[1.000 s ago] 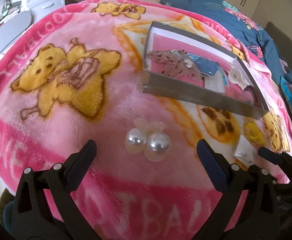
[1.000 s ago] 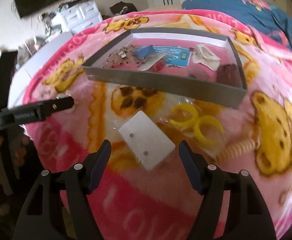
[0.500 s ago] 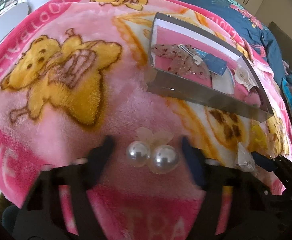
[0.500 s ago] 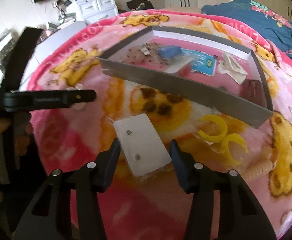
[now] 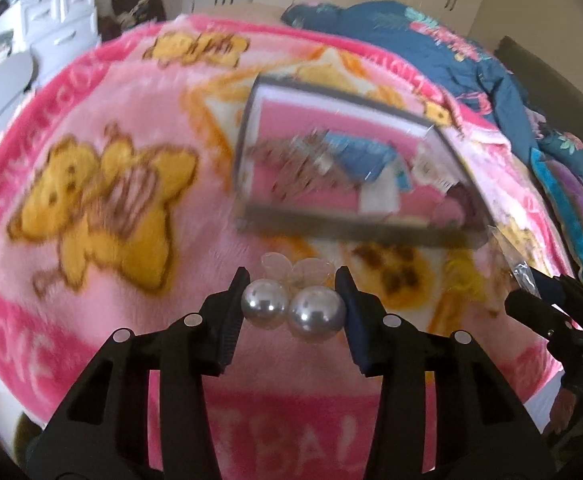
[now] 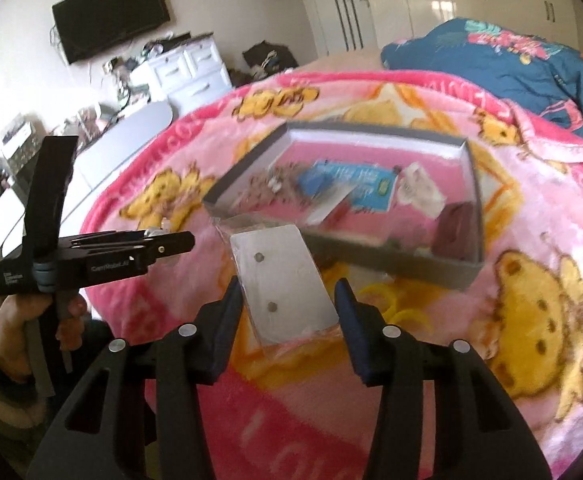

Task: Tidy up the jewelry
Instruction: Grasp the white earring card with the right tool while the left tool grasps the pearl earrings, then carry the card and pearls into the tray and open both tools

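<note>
Two big pearl earrings with clear petal backs hang above the pink blanket, pinched between the pads of my left gripper, whose jaws are still closing. My right gripper is shut on a white earring card in a clear bag, lifted and tilted in front of the grey box. The same box lies beyond the pearls and holds several jewelry packets. In the right wrist view the left gripper shows at the left. In the left wrist view the right gripper shows at the right edge.
Yellow hoops lie on the pink bear blanket just in front of the box. A blue floral duvet is heaped at the back right. White drawers stand beyond the bed. A person's hand holds the left gripper's handle.
Both grippers went from wide open to closed on their items. The pearls and the earring card have risen off the blanket with them.
</note>
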{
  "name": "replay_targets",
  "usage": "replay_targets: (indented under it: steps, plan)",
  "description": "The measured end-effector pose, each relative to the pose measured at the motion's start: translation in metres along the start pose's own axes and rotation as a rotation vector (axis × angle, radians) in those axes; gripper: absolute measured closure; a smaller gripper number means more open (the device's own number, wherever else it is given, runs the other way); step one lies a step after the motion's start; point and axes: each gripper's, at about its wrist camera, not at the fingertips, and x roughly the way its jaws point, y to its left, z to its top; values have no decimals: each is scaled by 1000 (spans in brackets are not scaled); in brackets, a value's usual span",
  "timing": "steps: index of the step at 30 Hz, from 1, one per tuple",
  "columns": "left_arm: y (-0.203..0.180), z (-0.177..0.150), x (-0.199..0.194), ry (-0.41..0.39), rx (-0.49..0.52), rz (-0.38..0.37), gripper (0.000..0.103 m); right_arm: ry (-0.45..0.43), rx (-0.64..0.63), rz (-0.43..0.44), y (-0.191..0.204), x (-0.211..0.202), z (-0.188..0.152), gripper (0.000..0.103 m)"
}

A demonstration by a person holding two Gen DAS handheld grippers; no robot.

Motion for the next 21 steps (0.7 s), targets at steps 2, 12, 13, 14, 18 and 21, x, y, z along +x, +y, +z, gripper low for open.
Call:
replay_targets:
  steps: [2,12,13,14,18,21]
  plan:
    - [-9,13,-7,-25,22,-7,67,-26,10,-9,-6,-8,7,58]
    - [-43,56,-12,-88,92,-18,67,-131,47,-80,-39,-41,39,58]
    - [-48,60,-10,-90,101,-19,67,-143,50,-90,-44,-43,42,58]
    - [-50,62,-9,-91,104,-21,67,-149,54,-96,-48,-45,46,58]
    - [-60,72,-2,-94,122,-34,67,-167,77,-121,-63,-46,54,58]
    - [-67,75,3,-95,135,-39,67,-175,95,-135,-73,-44,60,58]
